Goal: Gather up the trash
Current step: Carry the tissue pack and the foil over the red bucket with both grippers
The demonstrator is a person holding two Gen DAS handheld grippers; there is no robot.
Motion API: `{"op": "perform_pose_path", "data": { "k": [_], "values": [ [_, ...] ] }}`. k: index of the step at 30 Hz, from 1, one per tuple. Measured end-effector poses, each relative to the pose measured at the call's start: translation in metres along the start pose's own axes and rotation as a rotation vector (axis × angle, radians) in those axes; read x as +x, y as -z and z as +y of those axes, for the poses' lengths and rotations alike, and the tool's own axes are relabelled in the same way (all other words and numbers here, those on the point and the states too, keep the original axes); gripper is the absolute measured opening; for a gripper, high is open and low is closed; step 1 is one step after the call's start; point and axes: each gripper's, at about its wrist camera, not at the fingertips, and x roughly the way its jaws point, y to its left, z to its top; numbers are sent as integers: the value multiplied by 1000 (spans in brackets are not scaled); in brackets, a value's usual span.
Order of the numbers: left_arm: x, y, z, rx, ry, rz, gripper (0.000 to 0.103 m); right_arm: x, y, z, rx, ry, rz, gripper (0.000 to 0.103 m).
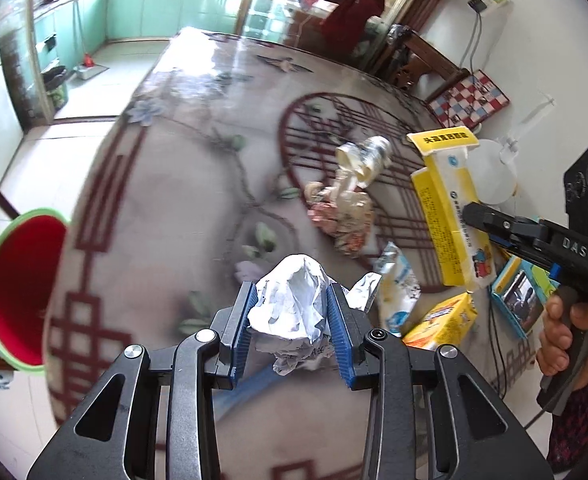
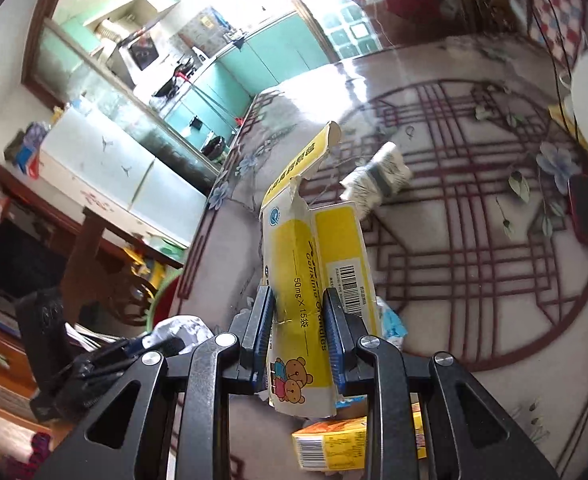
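While both hands hold grippers above table (image 1: pixel 141 216), patterned cloth with red lattice covers top. Red bin (image 1: pixel 21 284) with green rim stands off table's left edge. Right gripper (image 2: pixel 298 332) clamped on yellow medicine carton (image 2: pixel 314 272), raised clear of table, flap torn open. Left gripper (image 1: pixel 291 312) pinches crumpled white paper (image 1: pixel 294 304) between blue pads. Loose wrappers (image 1: pixel 346 220) and crushed can (image 1: pixel 368 156) lie mid-table. Small orange box (image 2: pixel 334 440) lies near edge.
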Motion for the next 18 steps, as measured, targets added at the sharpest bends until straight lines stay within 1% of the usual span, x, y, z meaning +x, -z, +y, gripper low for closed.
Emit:
{"op": "perform_pose_path", "data": {
  "k": [8, 10, 14, 18],
  "values": [
    [-22, 0, 50, 0, -54, -23, 34, 23, 18, 63, -73, 38, 13, 23],
    [-27, 2, 67, -9, -58, -22, 34, 30, 22, 76, -77, 38, 19, 23],
    [-36, 6, 96, -27, -65, -15, 34, 48, 29, 104, -73, 11, 34, 23],
    [-43, 10, 121, -32, -75, -5, 34, 64, 38, 139, -108, 25, 32, 23]
  ]
}}
